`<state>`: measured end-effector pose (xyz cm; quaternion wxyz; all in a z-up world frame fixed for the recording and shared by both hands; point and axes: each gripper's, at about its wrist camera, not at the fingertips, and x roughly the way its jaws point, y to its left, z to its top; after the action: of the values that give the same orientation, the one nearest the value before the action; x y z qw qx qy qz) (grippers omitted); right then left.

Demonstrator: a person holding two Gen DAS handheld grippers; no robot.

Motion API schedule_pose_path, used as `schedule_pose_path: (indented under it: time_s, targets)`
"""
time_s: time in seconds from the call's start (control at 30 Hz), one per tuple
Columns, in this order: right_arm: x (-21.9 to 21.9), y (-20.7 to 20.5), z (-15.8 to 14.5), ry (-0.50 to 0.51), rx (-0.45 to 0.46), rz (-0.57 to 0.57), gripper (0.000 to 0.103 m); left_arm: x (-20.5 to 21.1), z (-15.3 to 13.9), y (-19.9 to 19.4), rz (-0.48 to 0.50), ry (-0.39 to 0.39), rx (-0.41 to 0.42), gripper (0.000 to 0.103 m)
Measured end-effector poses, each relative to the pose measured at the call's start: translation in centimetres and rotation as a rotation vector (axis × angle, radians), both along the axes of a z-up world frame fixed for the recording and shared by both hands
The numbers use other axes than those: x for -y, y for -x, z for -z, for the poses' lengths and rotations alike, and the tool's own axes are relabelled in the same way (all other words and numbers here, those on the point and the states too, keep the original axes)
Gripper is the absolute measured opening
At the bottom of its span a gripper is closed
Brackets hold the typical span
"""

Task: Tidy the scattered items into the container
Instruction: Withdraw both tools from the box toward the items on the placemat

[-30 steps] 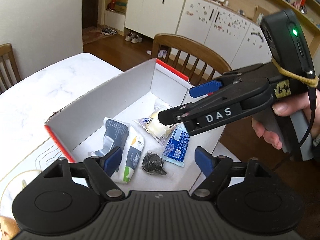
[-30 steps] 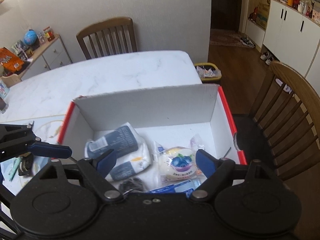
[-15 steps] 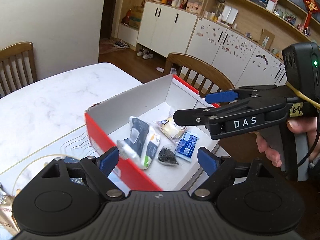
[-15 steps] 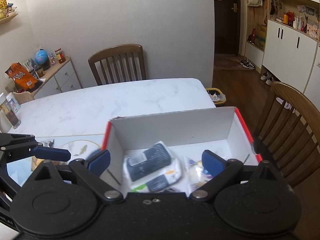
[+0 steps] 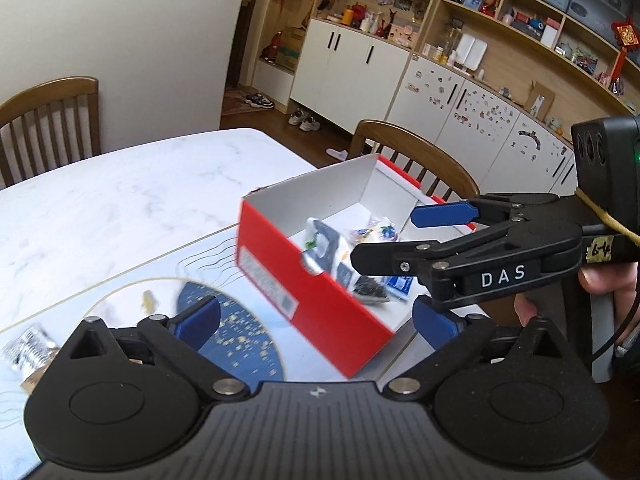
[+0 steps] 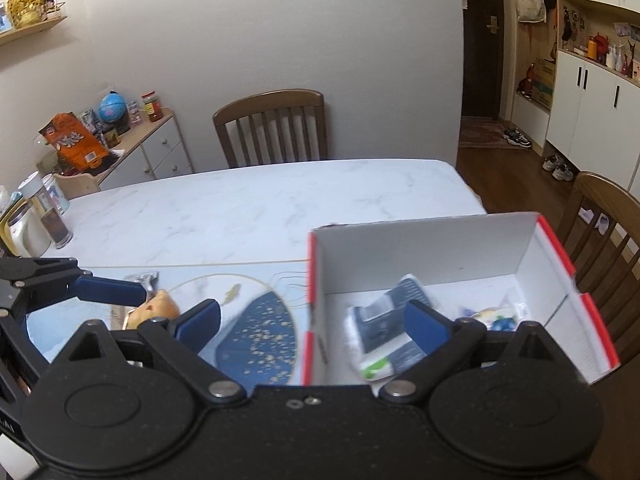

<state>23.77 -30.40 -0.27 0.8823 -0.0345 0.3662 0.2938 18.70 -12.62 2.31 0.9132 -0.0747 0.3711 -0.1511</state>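
The red cardboard box (image 5: 316, 304) with white inner walls (image 6: 420, 248) stands on the table's right part. In it lie a dark-and-white pack (image 5: 326, 240) (image 6: 384, 320), a black packet (image 5: 370, 290), a blue sachet (image 5: 398, 282) and a blueberry-print packet (image 6: 492, 314). My left gripper (image 5: 318, 322) hovers left of the box, its jaws opening with nothing between them. My right gripper (image 6: 312, 322) (image 5: 400, 236) is open and empty over the box's left wall. A silver foil packet (image 5: 28, 350) (image 6: 142, 280) and a tan item (image 6: 156, 312) lie on the mat, outside the box.
A placemat with a blue fan pattern (image 6: 260, 340) covers the near table. Jars and a white bottle (image 6: 44, 220) stand at the table's far left. Wooden chairs (image 6: 272, 128) (image 5: 416, 152) flank the table. A hand (image 5: 600, 280) holds the right gripper.
Both grippers have drawn back and to the left from above the box's inside. The box now sits further right in both views, the loose items on the mat have come into view, and both jaws stand wider.
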Motion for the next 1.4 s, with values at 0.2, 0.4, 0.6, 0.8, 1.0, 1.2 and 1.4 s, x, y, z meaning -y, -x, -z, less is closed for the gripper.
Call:
schedule_pose_path:
  time_s: [0.2,0.4,0.6,0.8,1.0,1.2,1.4]
  targets:
    - [-2.3,1.5,0.3,0.004,0.003,0.004,0.099,-2.7,0.3,1.9,-0.023,0.001,0.011,0.103]
    - [-4.3,2.9,0.6,-0.002,-0.003,0.012,0.099,-5.5,1.0,4.0,-0.053,0.0,0.015,0.103]
    - [-6.0,4.2,1.1,0.001,-0.007,0.012,0.099,-8.2,2.2,6.0,-0.092,0.003,0.014,0.103]
    - [-7.8,5.4,1.8,0.017,-0.01,0.002,0.098,-10.1,3.7,8.1,-0.119,-0.027,0.008,0.103]
    - [-9.7,6.4,2.8,0.034,-0.019,-0.019,0.098,-12.1,5.5,9.7,-0.145,-0.033,-0.022,0.103]
    - [-11.9,7.1,4.1,0.056,-0.025,-0.051,0.096,-13.7,7.3,10.7,-0.162,-0.026,-0.068,0.103]
    - [-13.8,7.3,5.7,0.074,-0.045,-0.071,0.094,-14.7,9.1,11.1,-0.179,-0.044,-0.108,0.103]
